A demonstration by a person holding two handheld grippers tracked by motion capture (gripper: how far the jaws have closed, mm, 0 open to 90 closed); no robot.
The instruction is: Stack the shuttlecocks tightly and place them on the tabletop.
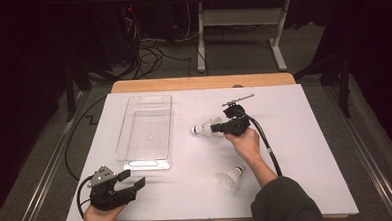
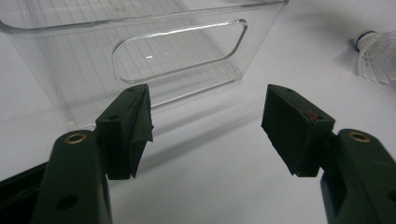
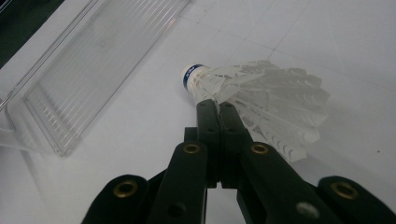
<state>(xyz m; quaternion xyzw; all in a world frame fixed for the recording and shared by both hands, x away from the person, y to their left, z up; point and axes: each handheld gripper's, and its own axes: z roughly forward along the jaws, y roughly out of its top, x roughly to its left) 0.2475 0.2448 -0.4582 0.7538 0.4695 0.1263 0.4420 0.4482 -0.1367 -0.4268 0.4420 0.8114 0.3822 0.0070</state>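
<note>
At centre-left we see a clear bin (image 1: 145, 132); lower right, a spare shuttlecock (image 1: 232, 177). Right gripper (image 1: 219, 128) apparently pinches the white-feathered shuttlecock (image 3: 261, 98); left gripper (image 1: 133, 179) gapes, released.

We see a rectangular table with a white top (image 1: 296, 151) and a light wooden edge along its far side. On it lies a clear, ribbed, rectangular plastic bin (image 1: 146, 132), which we take as the landmark. To the right of the bin, well apart from it and toward the near edge, a white feathered shuttlecock (image 1: 231, 178) lies on its side on the white surface.
</note>
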